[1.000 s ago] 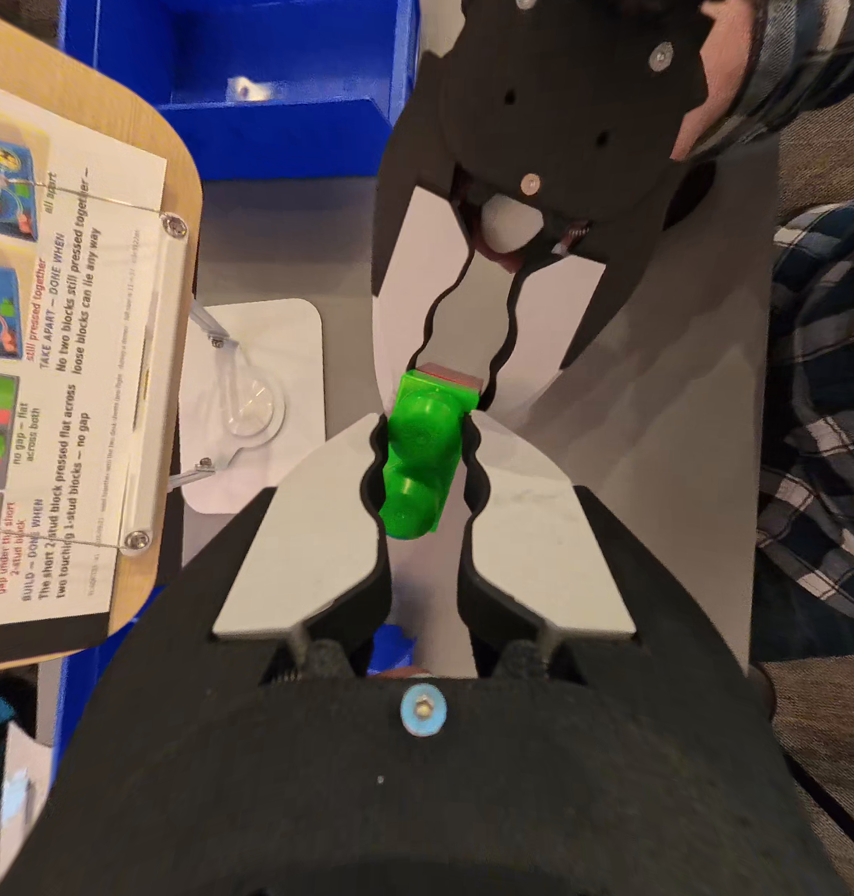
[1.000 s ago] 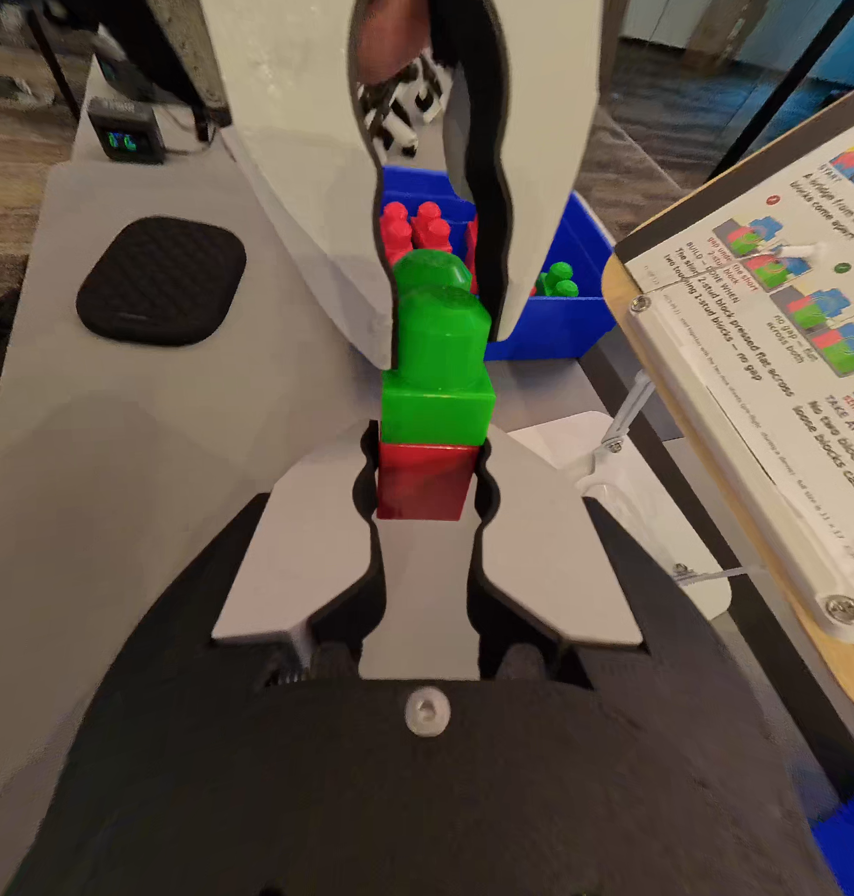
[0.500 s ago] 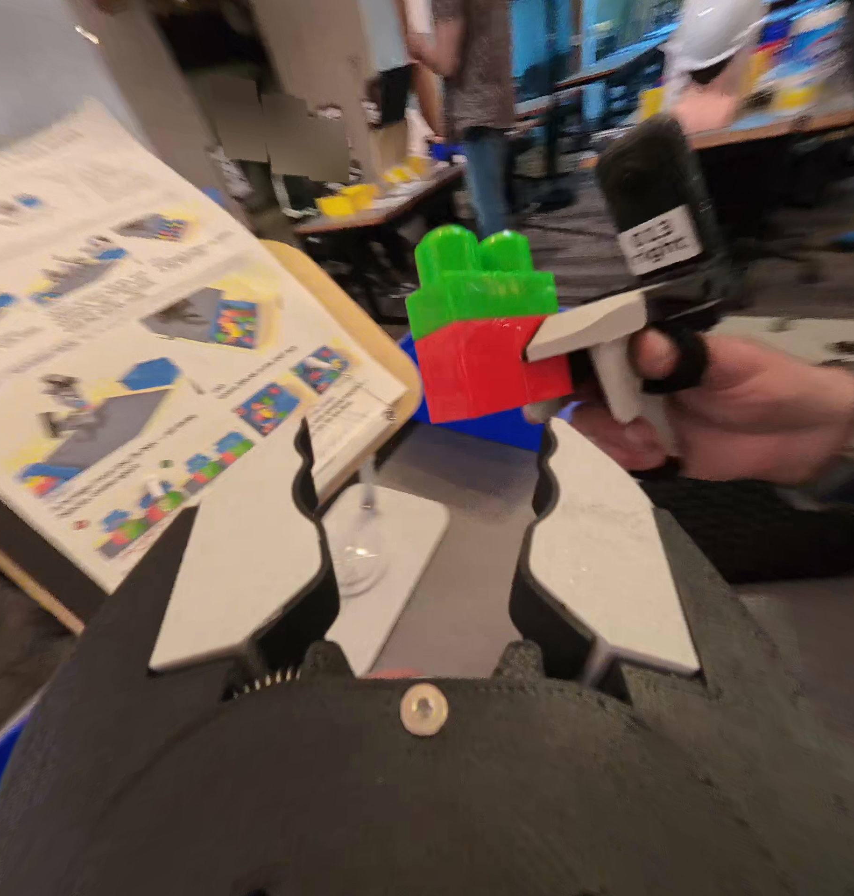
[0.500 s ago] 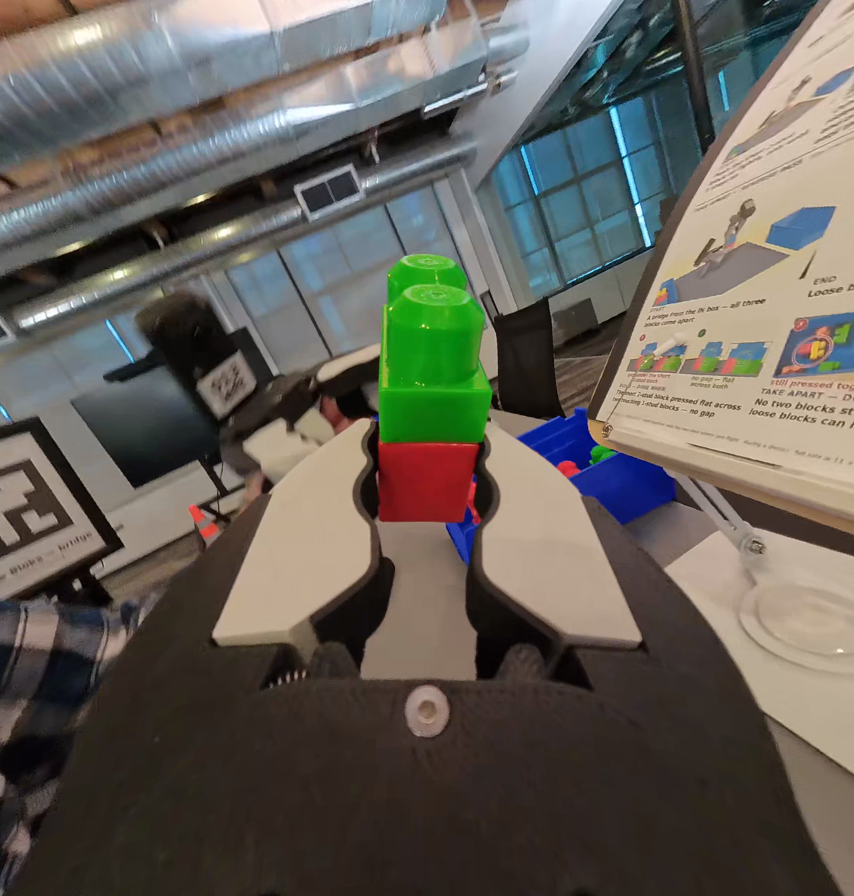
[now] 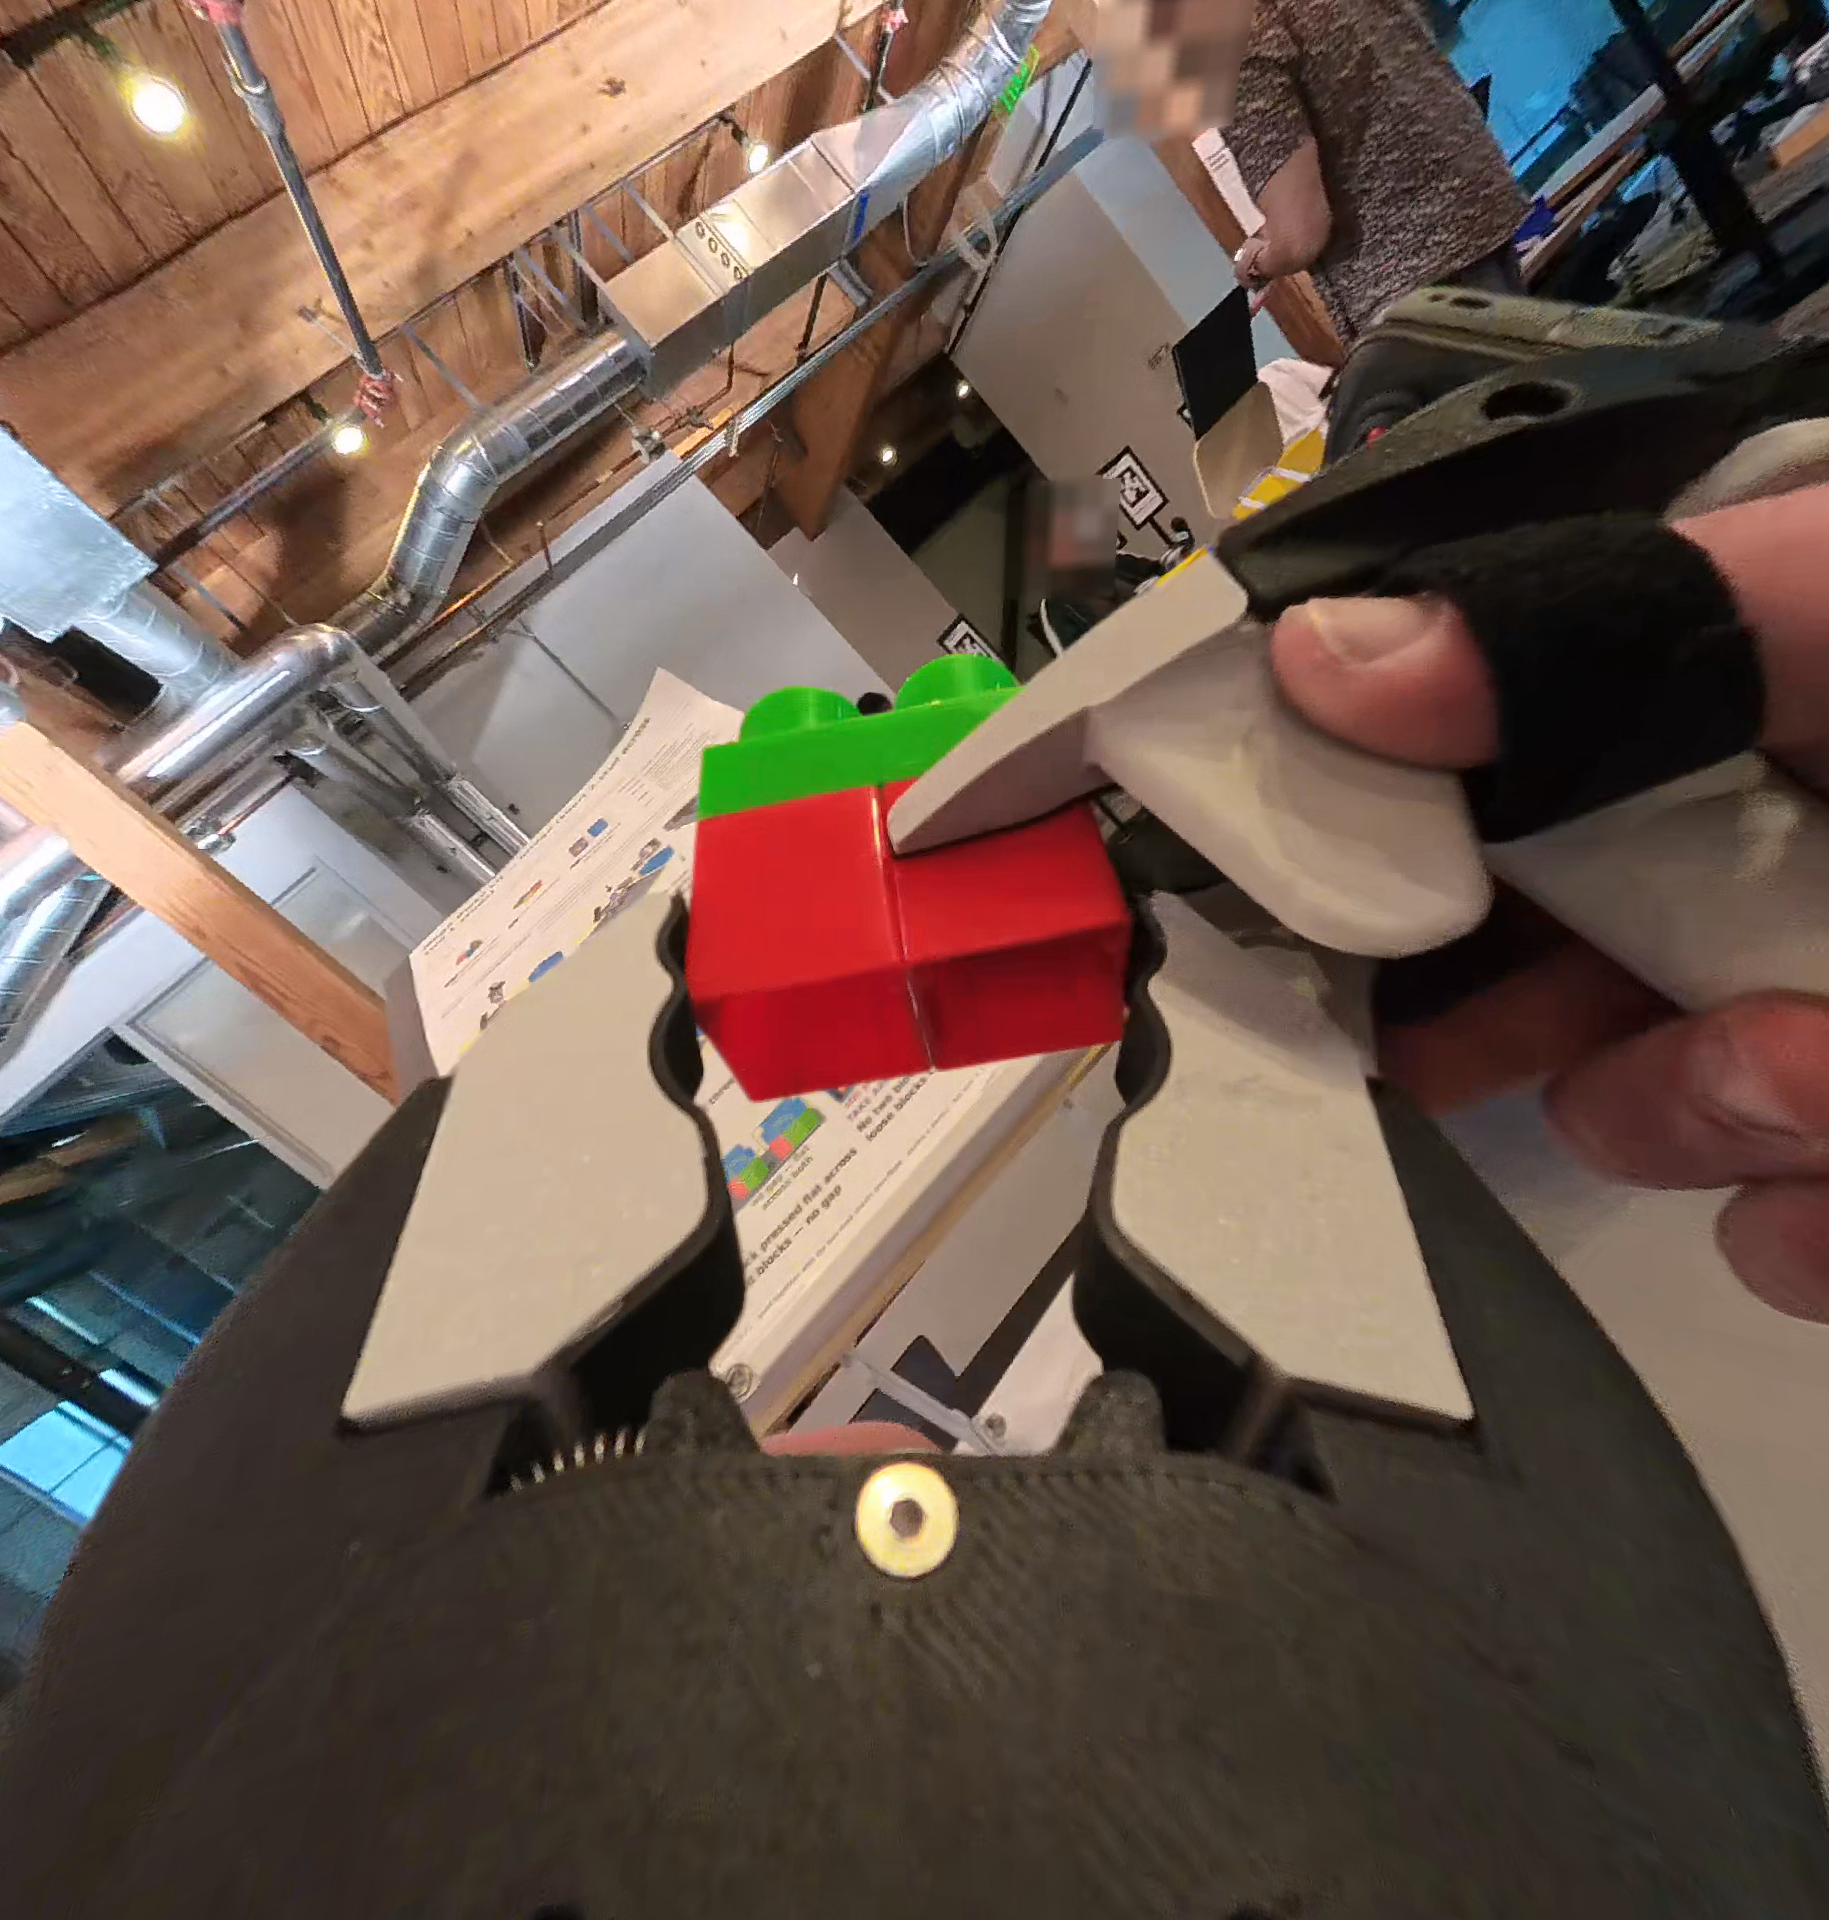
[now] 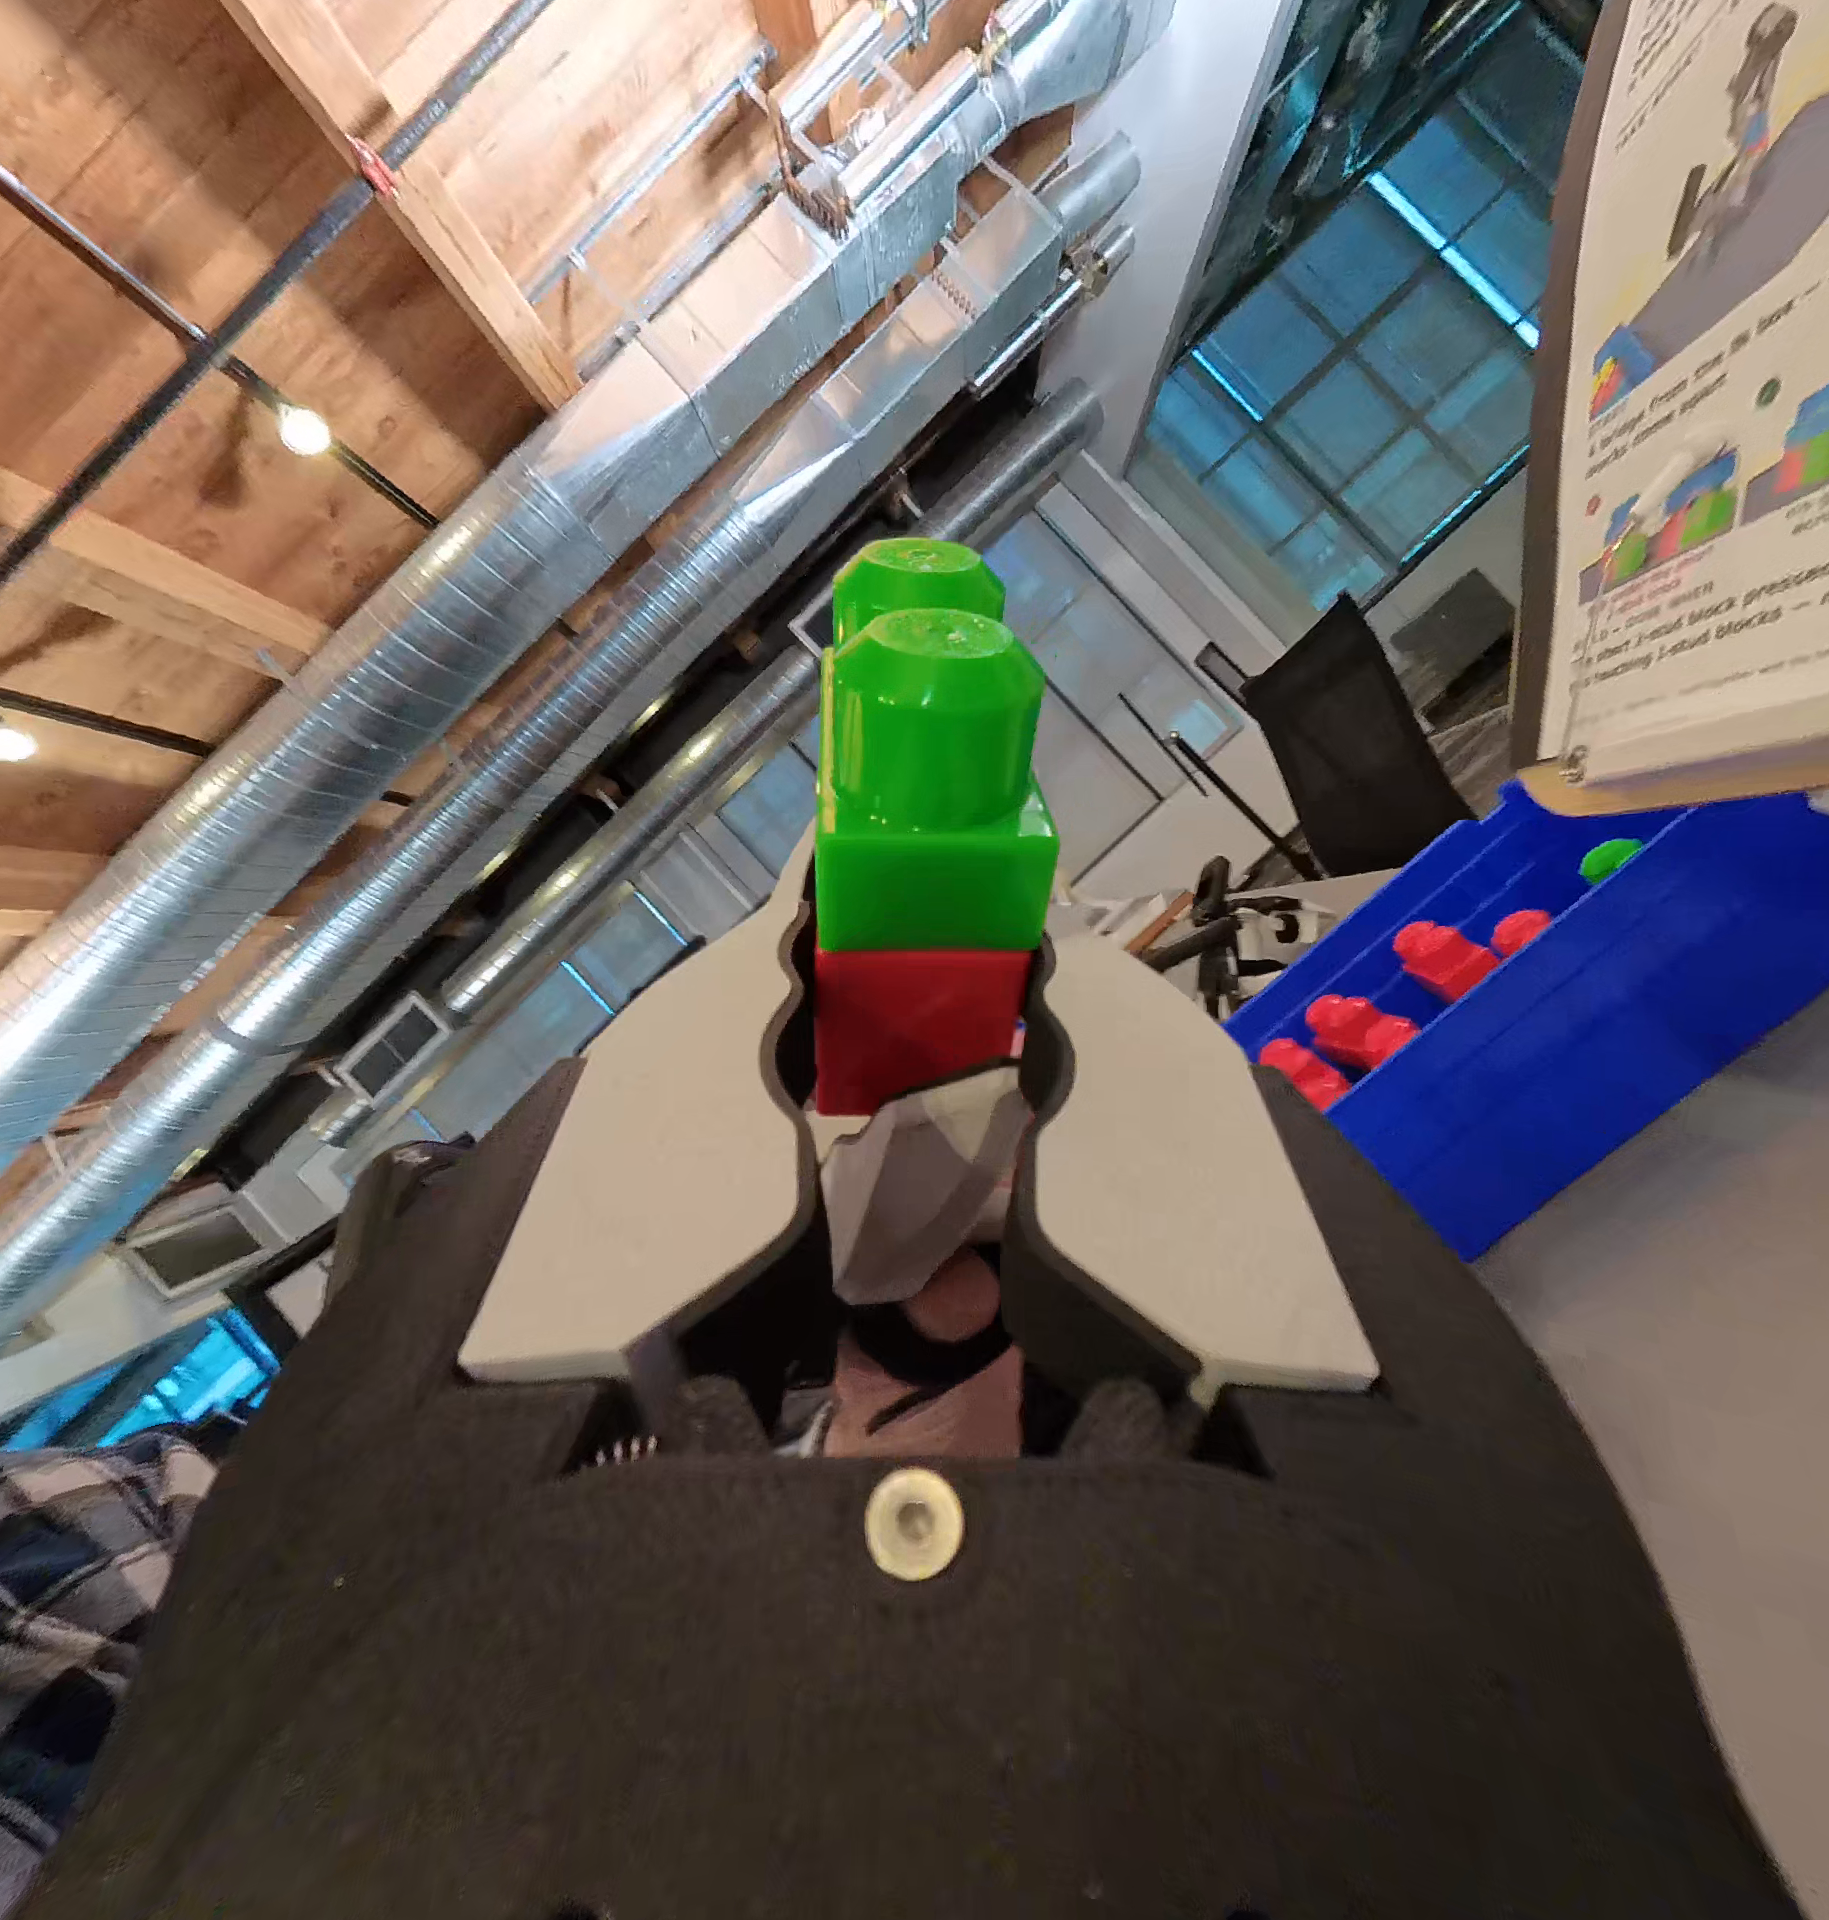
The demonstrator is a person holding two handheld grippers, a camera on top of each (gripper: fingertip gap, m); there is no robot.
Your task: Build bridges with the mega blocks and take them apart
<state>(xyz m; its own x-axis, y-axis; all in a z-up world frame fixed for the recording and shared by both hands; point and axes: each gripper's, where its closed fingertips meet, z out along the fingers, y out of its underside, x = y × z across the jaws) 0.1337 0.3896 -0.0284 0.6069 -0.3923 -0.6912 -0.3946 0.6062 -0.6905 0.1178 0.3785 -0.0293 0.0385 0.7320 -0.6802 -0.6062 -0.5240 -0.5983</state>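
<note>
Two black grippers with grey finger plates meet mid-frame: the left gripper (image 5: 910, 977) spread wide around, whether touching I cannot tell, two red plastic blocks (image 5: 905, 945); the right gripper (image 6: 915, 1023) clamped on one. Above them, centre frame, sits a green two-stud block (image 6: 936, 790).

The instruction sheet (image 6: 1720, 416) is cut off at the right edge.

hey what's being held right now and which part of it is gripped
The right gripper holds the block bridge by a red block beneath the green block. The left gripper's jaws straddle the reds.
</note>
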